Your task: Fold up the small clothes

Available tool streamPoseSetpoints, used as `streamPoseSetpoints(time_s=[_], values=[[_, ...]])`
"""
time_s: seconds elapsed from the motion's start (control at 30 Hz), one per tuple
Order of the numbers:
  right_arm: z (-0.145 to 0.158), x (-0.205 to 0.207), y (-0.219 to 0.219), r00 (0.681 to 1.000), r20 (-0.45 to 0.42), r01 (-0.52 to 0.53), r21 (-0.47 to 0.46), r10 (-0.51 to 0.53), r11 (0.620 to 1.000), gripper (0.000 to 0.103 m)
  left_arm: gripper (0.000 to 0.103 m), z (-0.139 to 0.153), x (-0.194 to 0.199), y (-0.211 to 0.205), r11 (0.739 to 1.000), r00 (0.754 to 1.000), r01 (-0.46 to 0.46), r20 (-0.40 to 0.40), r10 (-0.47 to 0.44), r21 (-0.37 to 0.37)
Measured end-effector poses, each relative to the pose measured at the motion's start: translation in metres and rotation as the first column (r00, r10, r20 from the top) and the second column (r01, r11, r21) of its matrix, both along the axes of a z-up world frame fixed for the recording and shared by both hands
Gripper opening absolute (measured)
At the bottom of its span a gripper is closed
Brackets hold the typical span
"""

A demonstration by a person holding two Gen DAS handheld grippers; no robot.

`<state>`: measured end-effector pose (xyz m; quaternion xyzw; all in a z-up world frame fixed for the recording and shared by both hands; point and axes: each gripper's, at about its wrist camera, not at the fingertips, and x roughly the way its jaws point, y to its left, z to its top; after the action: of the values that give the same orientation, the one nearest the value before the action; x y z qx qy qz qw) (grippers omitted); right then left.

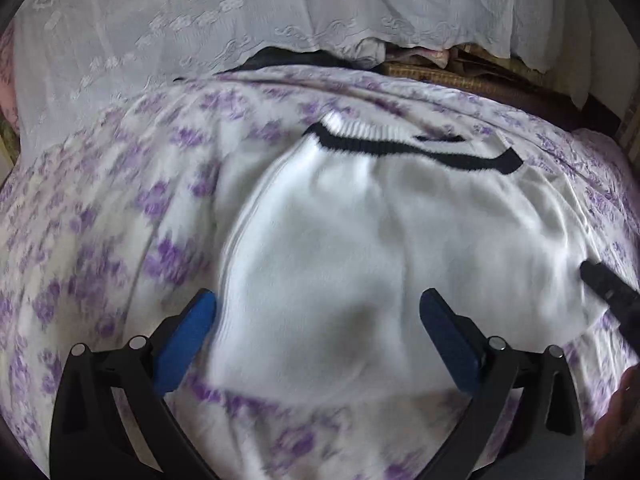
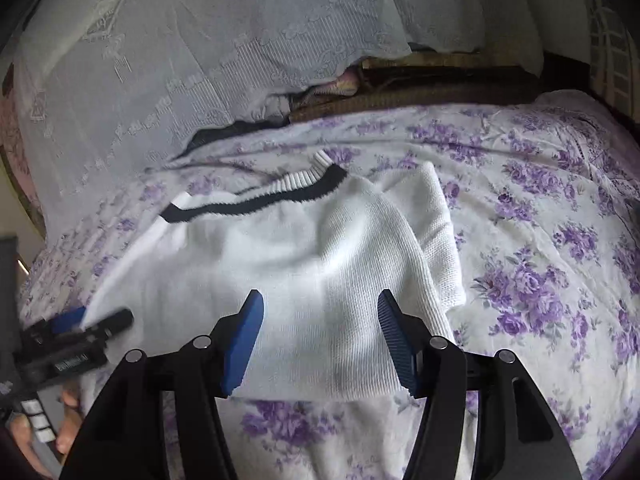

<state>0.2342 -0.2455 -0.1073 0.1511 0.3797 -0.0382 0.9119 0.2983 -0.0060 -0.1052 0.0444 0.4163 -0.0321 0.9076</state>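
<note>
A white knit sweater (image 1: 360, 220) with a black stripe (image 1: 400, 150) near its ribbed hem lies flat on a purple-flowered bedsheet (image 1: 100, 220). My left gripper (image 1: 318, 314) hovers open over the sweater's near left edge, and its blue pads touch nothing. One of my right gripper's fingers (image 1: 602, 280) shows at the sweater's right side. In the right wrist view the sweater (image 2: 280, 260) has a folded layer (image 2: 440, 240) sticking out on the right. My right gripper (image 2: 320, 324) stands open over its near edge. The left gripper (image 2: 94, 320) sits at the far left, held by a hand (image 2: 68, 416).
A white lace cloth (image 1: 200, 20) (image 2: 200, 40) drapes over things at the back of the bed. Beneath its hem show a woven mat (image 1: 460, 76) (image 2: 420, 92) and dark fabric. The flowered sheet (image 2: 540, 240) spreads wide to the right of the sweater.
</note>
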Motion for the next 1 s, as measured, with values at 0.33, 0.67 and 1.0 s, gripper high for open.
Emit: streamPoseSetpoints(time_s=[0.33,0.67,1.0], values=[[0.013,-0.007,-0.031,0.993,0.077,0.079,0.095,-0.086,0.992,0.060,0.099,0.007,0.007,-0.025,0.998,0.997,-0.017,0.076,0.013,0.058],[0.001,0.008,-0.037,0.995,0.014,0.095,0.049,-0.096,0.994,0.062,0.099,-0.018,0.030,-0.070,0.991,0.998,0.019,0.049,-0.026,0.133],[0.001,-0.032,-0.086,0.990,0.021,0.118,0.413,-0.140,0.903,0.066,0.099,-0.015,0.009,-0.040,1.000,1.000,0.011,0.014,-0.010,-0.008]])
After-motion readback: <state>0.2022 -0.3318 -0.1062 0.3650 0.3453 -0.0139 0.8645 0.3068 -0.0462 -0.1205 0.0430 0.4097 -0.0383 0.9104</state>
